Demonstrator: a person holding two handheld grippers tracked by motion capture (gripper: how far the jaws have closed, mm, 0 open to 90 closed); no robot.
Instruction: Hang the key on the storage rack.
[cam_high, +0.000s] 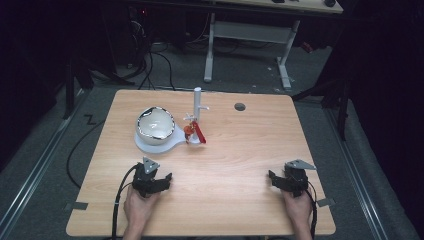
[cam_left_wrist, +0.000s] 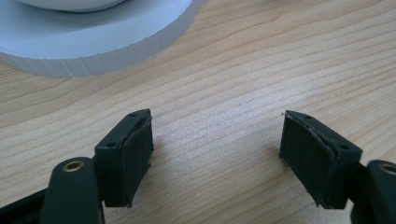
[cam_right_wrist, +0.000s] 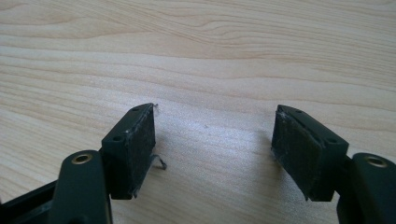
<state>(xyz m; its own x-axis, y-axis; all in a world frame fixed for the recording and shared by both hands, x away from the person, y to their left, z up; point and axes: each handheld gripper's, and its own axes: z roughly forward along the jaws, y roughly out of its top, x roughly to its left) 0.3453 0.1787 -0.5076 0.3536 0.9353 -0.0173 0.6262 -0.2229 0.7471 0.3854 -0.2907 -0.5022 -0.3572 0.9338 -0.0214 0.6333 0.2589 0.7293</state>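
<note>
Your nearest risk sits at twelve o'clock from your left gripper (cam_high: 159, 178): the white base (cam_high: 152, 142) carrying the bowl (cam_high: 155, 122) lies just beyond its jaws, its ribbed edge (cam_left_wrist: 107, 51) close ahead in the left gripper view. Push forward low and you may shove the base across the table (cam_high: 240, 160) rather than get a hold, and the bowl, which looks smooth and rounded, could rock or slide off. Beside it, at about three o'clock from the bowl, stands a slim white post (cam_high: 197, 107) with a small red piece (cam_high: 192, 132) at its foot; a careless sweep may tip the post or knock the piece loose.

Both your hands rest near the front edge, well apart. Your left gripper's jaws stand wide, with nothing between the pads (cam_left_wrist: 135, 156) but bare wood. Your right gripper (cam_high: 282, 182), at about four o'clock from the bowl, is likewise spread wide and empty, aimed over open tabletop.
</note>
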